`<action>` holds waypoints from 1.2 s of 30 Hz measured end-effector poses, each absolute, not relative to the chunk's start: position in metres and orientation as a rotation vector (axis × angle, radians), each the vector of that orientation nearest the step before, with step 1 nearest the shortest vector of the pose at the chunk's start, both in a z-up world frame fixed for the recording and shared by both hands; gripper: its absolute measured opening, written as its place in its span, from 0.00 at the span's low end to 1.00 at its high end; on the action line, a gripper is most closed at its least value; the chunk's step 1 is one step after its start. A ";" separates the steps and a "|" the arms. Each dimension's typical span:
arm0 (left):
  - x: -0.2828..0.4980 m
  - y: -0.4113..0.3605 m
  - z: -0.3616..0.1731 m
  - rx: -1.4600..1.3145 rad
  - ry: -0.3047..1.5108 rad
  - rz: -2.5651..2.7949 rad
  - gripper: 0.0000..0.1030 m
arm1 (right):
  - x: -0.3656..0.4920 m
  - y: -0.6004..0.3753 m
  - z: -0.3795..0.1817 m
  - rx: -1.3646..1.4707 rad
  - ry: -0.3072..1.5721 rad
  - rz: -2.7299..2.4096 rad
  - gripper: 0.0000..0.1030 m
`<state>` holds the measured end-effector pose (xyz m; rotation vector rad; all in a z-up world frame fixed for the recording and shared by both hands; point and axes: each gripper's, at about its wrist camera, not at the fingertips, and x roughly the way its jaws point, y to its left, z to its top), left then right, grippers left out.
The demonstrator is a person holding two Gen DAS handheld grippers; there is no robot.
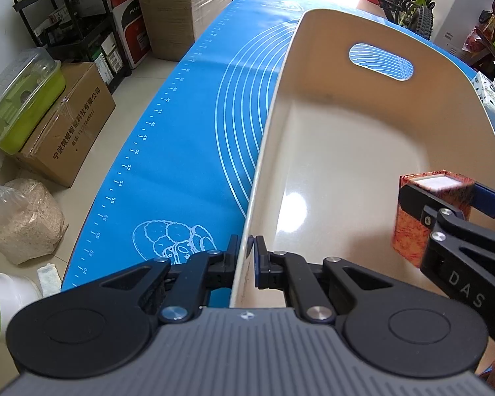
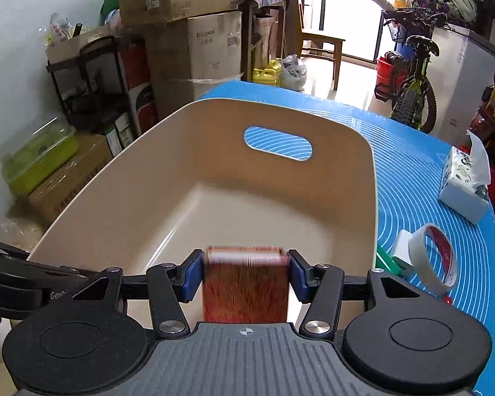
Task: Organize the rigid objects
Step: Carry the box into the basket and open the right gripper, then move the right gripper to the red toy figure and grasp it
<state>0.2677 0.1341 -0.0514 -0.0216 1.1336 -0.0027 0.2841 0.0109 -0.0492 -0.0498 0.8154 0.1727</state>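
Observation:
A cream plastic bin [image 1: 330,76] with a handle slot stands on the blue mat [image 1: 181,151]; it also shows in the right wrist view [image 2: 280,112]. My left gripper [image 1: 246,257] is shut on the bin's near left wall. The red-orange patterned box [image 2: 246,288] sits between the fingers of my right gripper [image 2: 246,275], above the bin's near end; it looks motion-blurred, with a small gap to the pads. The box [image 1: 409,234] and right gripper [image 1: 445,194] show at the right in the left wrist view.
On the mat right of the bin lie a tape roll [image 2: 434,257], a green and white item [image 2: 392,257] and a tissue box [image 2: 465,188]. Cardboard boxes [image 2: 194,52], a shelf and a bicycle [image 2: 412,82] stand beyond the table.

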 end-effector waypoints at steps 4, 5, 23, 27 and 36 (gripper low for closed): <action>0.268 0.134 -0.052 -0.019 1.134 -0.002 0.10 | 0.281 0.002 -0.043 -0.005 0.821 0.193 0.68; 0.268 0.134 -0.052 -0.019 1.134 -0.002 0.10 | 0.279 0.000 -0.041 0.006 0.820 0.193 0.71; 0.268 0.134 -0.052 -0.018 1.139 0.012 0.10 | 0.247 -0.126 0.003 0.194 0.699 -0.004 0.82; 0.268 0.134 -0.052 -0.018 1.139 0.012 0.10 | 0.246 -0.152 -0.010 0.202 0.740 -0.093 0.82; 0.268 0.134 -0.052 -0.019 1.140 0.016 0.10 | 0.258 -0.181 -0.062 0.117 0.898 -0.187 0.78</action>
